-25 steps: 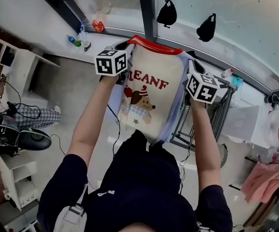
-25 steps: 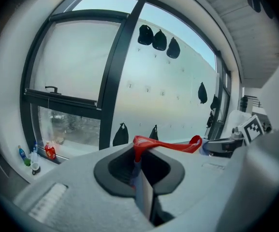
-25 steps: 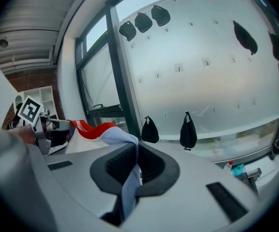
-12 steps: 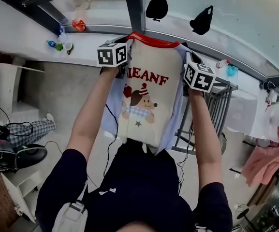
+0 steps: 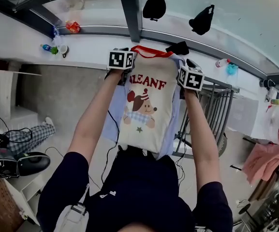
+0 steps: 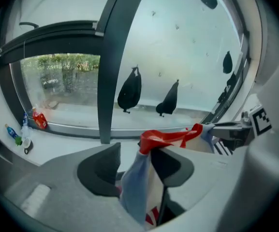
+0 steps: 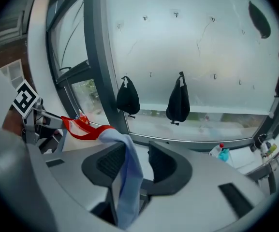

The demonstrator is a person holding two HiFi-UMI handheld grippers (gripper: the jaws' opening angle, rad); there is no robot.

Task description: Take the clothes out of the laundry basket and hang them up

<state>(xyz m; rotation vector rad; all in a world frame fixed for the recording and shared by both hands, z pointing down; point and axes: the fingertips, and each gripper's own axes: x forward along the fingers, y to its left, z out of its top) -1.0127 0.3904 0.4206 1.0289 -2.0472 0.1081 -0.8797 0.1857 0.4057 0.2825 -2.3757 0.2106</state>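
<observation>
Okay so, shirt: cream T-shirt with red lettering, a cartoon dog in a party hat, pale blue sleeves and a red collar. It's spread out facing the head camera between the two grippers and hangs down over the person's dark top.
Left gripper: jaws have just been opening and stand apart. The blue shoulder fabric hangs through the gap, lying against one jaw, not pinched.
Right gripper: same deal, jaws just been opening, gap showing. Blue sleeve fabric is draped between them, resting on the left-hand pad.
Collar: runs stretched from one gripper across to the other.
Backdrop: big frosted window with two black bags hanging on it, and a dark frame post just above the shirt.
Rack: metal drying rack just right of the shirt.
Sill: white ledge with small bottles and a red packet.
Far right: pink cloth, well apart from the shirt.
</observation>
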